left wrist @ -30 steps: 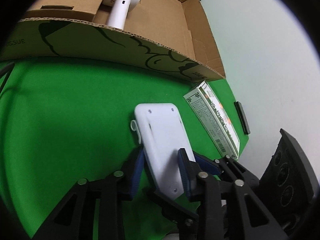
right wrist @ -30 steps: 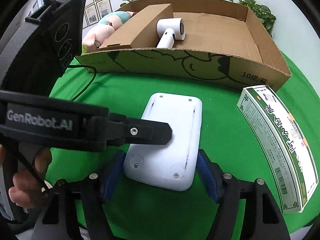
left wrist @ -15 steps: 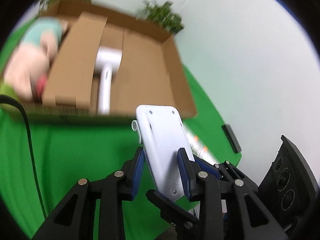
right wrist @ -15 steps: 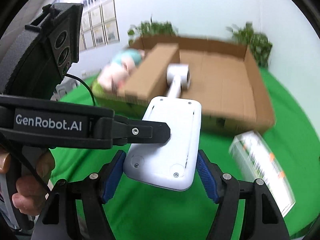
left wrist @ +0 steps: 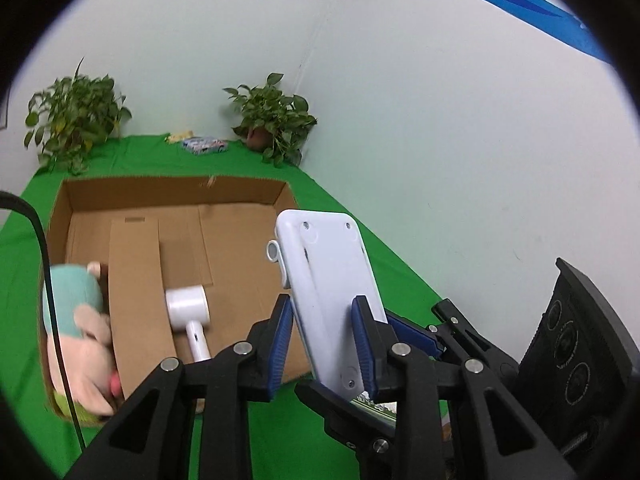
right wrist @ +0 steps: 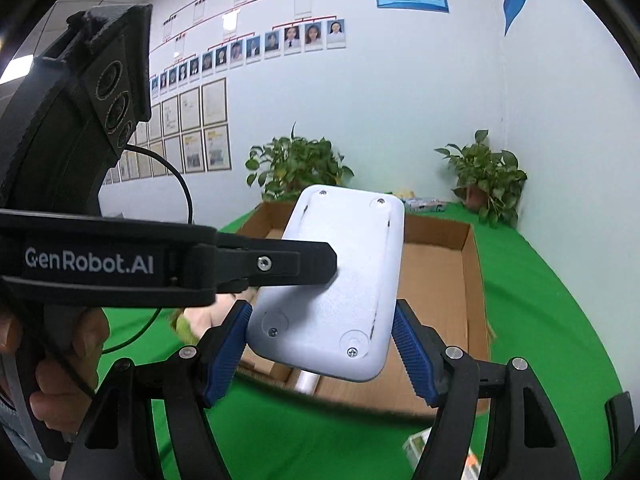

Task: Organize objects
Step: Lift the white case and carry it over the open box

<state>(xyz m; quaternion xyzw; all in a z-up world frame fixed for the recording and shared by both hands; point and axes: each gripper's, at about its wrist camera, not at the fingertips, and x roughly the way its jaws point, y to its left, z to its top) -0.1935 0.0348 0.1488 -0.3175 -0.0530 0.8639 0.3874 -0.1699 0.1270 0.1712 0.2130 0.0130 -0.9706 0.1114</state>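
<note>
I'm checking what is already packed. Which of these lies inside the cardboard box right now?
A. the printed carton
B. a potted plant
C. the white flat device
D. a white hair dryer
D: in the left wrist view the white hair dryer lies on the floor of the cardboard box, next to a plush toy, while the white flat device is held up in the claws.

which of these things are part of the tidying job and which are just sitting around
In the job:
- white device, held by the left gripper and the right gripper
- cardboard box
- white hair dryer
- plush toy

Lying about:
- two potted plants
- small packets
- wall photos
</note>
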